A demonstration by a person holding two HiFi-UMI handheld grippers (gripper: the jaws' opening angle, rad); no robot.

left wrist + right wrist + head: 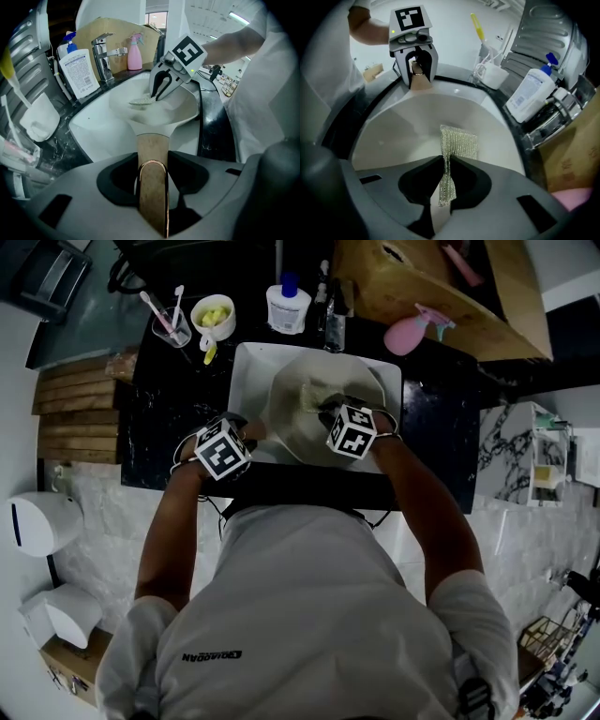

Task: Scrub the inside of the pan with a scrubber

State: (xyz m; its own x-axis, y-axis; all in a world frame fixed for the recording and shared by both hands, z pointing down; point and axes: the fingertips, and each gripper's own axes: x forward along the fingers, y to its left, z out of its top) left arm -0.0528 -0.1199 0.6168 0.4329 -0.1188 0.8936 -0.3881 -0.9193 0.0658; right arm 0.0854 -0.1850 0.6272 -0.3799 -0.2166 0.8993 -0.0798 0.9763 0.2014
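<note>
A cream-white pan [317, 407] is held tilted over the white sink [246, 367]. Its wooden handle [152, 159] runs straight between the jaws of my left gripper [152, 187], which is shut on it at the pan's near-left side [223, 448]. My right gripper [443, 187] is shut on a silvery mesh scrubber [457, 143] whose free end lies flat against the pan's inner surface [408, 136]. In the left gripper view the right gripper [164, 86] presses the scrubber [140, 100] inside the pan bowl. In the head view the right gripper [349, 430] sits over the pan's near-right part.
Behind the sink stand a chrome tap [104, 54], a white pump bottle [288, 306], a pink spray bottle [412, 331], a cup with toothbrushes [171, 324] and a small white bowl [213, 315]. A cardboard box [431, 282] stands at the back right. Black countertop [431, 418] surrounds the sink.
</note>
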